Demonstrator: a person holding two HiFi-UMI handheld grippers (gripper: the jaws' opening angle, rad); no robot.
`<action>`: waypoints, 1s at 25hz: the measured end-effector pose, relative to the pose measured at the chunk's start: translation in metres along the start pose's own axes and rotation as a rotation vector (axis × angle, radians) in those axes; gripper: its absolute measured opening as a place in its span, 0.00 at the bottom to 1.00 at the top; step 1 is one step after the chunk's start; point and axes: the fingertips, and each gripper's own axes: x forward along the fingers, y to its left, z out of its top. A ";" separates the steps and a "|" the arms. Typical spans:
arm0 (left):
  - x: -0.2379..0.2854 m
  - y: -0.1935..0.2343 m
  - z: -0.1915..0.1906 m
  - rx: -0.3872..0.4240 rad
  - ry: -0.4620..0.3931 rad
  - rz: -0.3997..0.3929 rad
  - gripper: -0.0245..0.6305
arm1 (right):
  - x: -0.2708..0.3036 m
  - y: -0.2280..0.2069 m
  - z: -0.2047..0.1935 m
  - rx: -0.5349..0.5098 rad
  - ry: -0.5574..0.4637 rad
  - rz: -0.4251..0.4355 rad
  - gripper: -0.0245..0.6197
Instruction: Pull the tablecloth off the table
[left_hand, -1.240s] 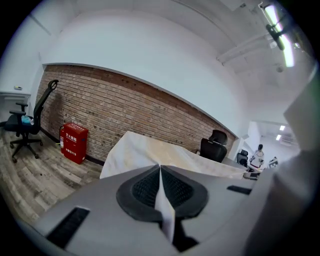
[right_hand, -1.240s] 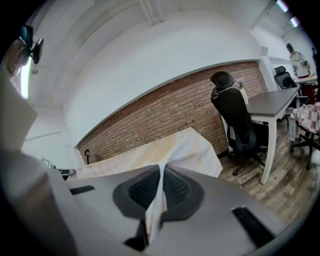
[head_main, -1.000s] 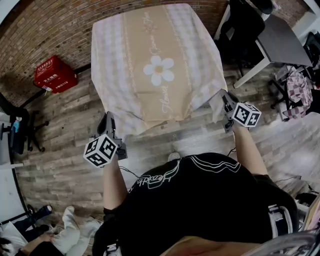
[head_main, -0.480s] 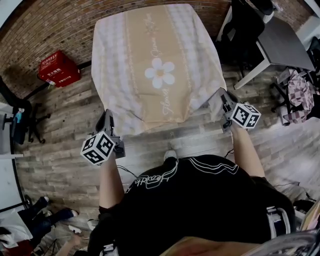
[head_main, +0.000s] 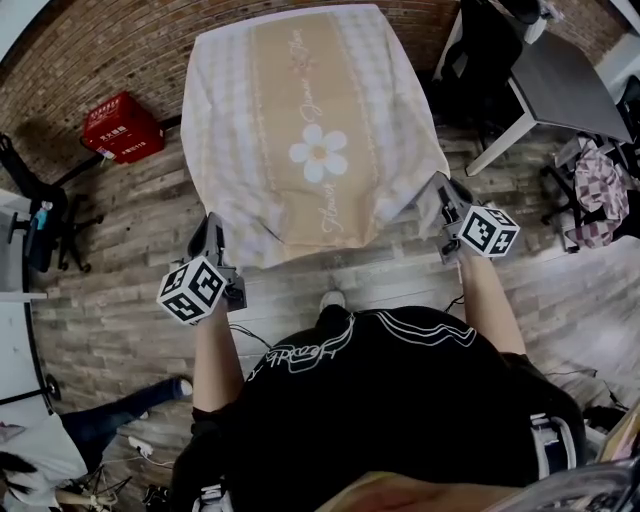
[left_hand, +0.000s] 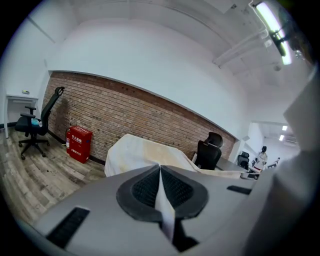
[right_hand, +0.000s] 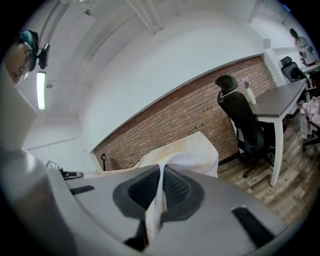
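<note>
A beige and pale checked tablecloth (head_main: 315, 140) with a white flower covers the table, hanging over its near edge. My left gripper (head_main: 212, 235) holds the cloth's near left corner. In the left gripper view its pads (left_hand: 145, 187) are shut on a thin fold of tablecloth (left_hand: 162, 202), and the draped table (left_hand: 142, 152) stands ahead. My right gripper (head_main: 437, 192) grips the near right corner. The right gripper view shows its pads (right_hand: 175, 190) shut on a strip of tablecloth (right_hand: 156, 200) that runs to the draped table (right_hand: 187, 150).
A brick wall runs behind the table. A red box (head_main: 122, 127) stands on the wood floor at the left, with a black office chair (head_main: 30, 215) further left. A grey desk (head_main: 570, 75) and black chair (head_main: 490, 50) are at the right. A person's legs (head_main: 110, 425) lie at the lower left.
Both grippers have drawn back toward me and risen a little. The cloth has slid with them, so its flower sits nearer the table's front edge. The person at lower left has shifted.
</note>
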 end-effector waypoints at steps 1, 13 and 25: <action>-0.004 -0.003 -0.001 0.001 -0.003 0.001 0.05 | -0.005 0.000 0.000 -0.001 -0.001 0.004 0.03; -0.044 -0.024 -0.018 0.000 -0.018 0.018 0.05 | -0.046 0.011 -0.012 -0.012 0.003 0.043 0.03; -0.076 -0.040 -0.033 -0.008 -0.025 0.025 0.05 | -0.074 0.020 -0.018 -0.026 0.007 0.067 0.03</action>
